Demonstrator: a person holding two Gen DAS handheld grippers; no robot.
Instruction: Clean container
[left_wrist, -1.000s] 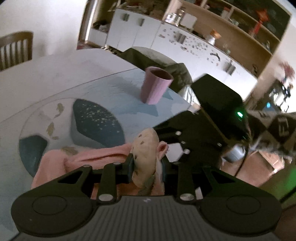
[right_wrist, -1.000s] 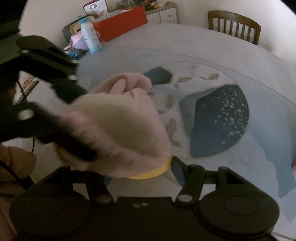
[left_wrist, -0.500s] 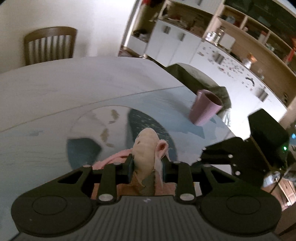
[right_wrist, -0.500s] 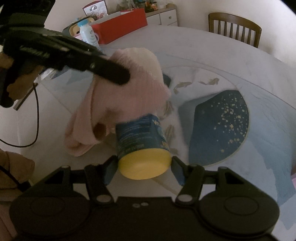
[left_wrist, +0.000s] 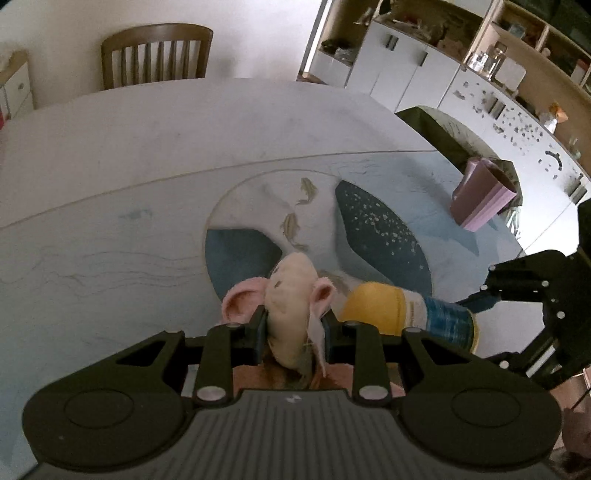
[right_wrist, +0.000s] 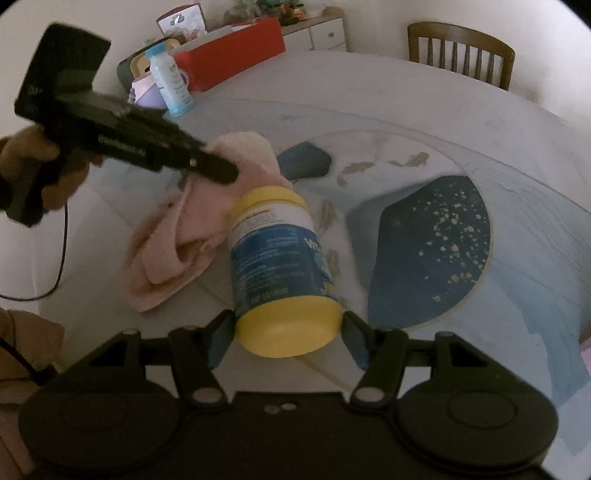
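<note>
The container (right_wrist: 277, 258) is a jar with a blue label and yellow ends, tilted above the table. My right gripper (right_wrist: 288, 332) is shut on its near yellow end. In the left wrist view the container (left_wrist: 410, 314) lies just right of my left gripper (left_wrist: 291, 325), which is shut on a bunched pink cloth (left_wrist: 291, 295). In the right wrist view the left gripper (right_wrist: 221, 171) comes in from the upper left, and the pink cloth (right_wrist: 184, 236) hangs from it beside the jar's far left side. Whether cloth and jar touch is unclear.
A round table carries a blue mat (right_wrist: 436, 251) with fish and a speckled dark patch. A purple cup (left_wrist: 484, 199) stands at the table's right edge. A white bottle (right_wrist: 170, 85) and a red box (right_wrist: 229, 59) sit at the far left. Wooden chairs (left_wrist: 155, 55) stand behind.
The cloth covered the jar a second ago. My left gripper has since carried it off to the jar's left side, baring the label and yellow lid. The right gripper has kept still.
</note>
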